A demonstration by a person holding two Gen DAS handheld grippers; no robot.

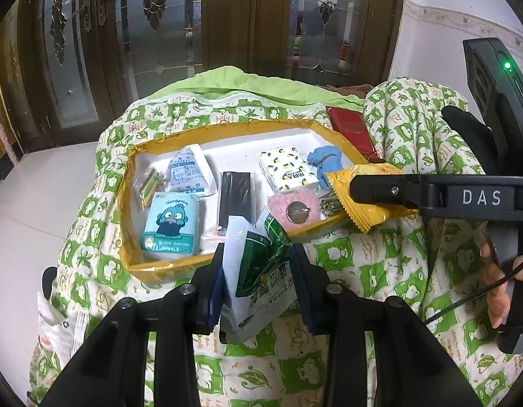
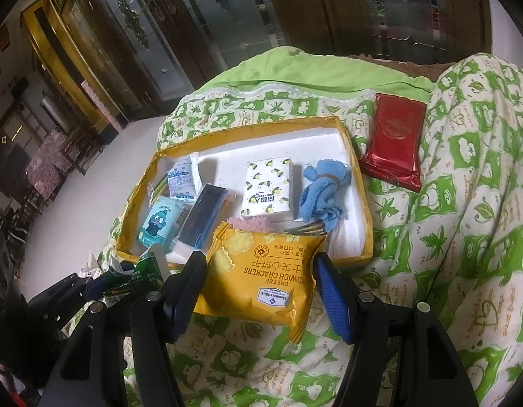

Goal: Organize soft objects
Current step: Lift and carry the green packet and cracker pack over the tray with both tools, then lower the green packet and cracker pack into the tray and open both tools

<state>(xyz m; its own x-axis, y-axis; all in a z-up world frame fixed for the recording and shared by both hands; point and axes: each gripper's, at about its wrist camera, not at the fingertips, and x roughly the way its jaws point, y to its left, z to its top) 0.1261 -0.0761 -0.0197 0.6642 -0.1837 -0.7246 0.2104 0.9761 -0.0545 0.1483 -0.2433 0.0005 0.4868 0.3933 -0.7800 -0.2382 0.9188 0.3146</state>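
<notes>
My left gripper (image 1: 258, 285) is shut on a white and green snack pouch (image 1: 258, 271), held over the near edge of the yellow-rimmed white tray (image 1: 227, 125). My right gripper (image 2: 261, 288) is shut on a yellow cheese cracker packet (image 2: 261, 278), held just before the tray's near rim (image 2: 366, 234); the packet also shows in the left wrist view (image 1: 360, 193) at the tray's right corner. In the tray lie a cartoon tissue pack (image 1: 171, 225), a lemon-print tissue pack (image 2: 268, 186), a blue cloth (image 2: 322, 193), a black pack (image 1: 236, 195) and a pink pad (image 1: 295, 210).
The tray rests on a green and white quilt (image 2: 465, 203) that bulges high on the right. A red foil packet (image 2: 393, 142) lies on the quilt right of the tray. White packets (image 1: 58, 329) lie at the quilt's left edge. Dark wooden doors stand behind.
</notes>
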